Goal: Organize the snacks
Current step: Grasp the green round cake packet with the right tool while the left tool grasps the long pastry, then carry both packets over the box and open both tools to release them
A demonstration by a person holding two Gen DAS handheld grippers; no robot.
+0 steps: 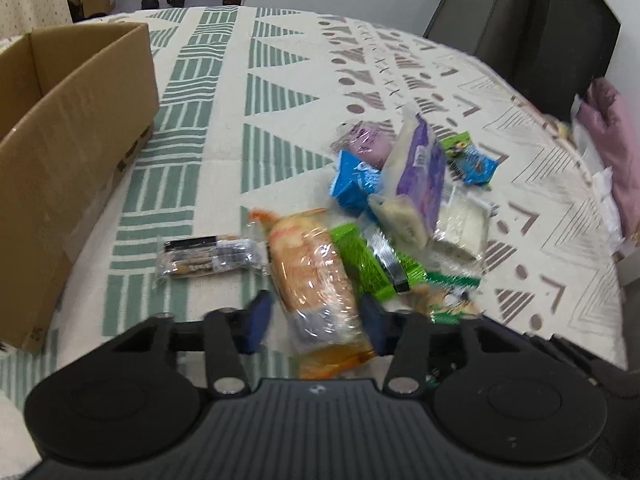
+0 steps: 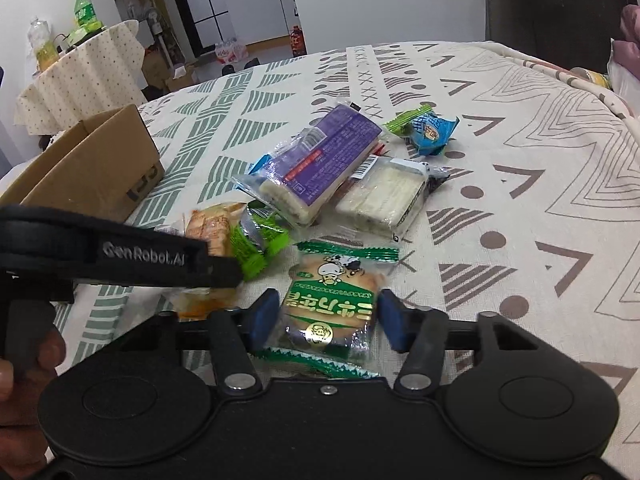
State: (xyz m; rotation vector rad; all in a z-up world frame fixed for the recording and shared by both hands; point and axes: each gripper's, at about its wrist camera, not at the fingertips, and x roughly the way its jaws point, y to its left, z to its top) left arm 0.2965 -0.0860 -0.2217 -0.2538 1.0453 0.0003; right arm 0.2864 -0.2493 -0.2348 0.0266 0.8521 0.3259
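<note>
A patterned tablecloth point(image 1: 224, 184) filled most of both views, and an open cardboard box point(image 1: 72, 152) stood at the left edge of the left wrist frame, its long side running from lower left toward the upper middle. The snack pile point(image 1: 404, 200) lay right of centre on the cloth. Largest in it was a purple-labelled pack of white cakes point(image 2: 320, 164), its long axis slanting from lower left to upper right in the right wrist frame, propped on a clear pack of white slices point(image 2: 384, 196) beside it. Low in the left wrist frame, an orange bread packet point(image 1: 312, 276) ran lengthwise from the upper left down toward the camera, its near end between the spread fingers of the left gripper point(image 1: 316, 320); contact was blurred. In the lower middle of the right wrist frame, a green biscuit packet point(image 2: 332, 304) lay with its long axis toward the camera, between the spread fingers of the right gripper point(image 2: 326, 320). A dark-labelled bar point(image 1: 212, 260) lay crosswise, left of the bread. A small blue sachet point(image 2: 432, 132) sat at the pile's far side.
</note>
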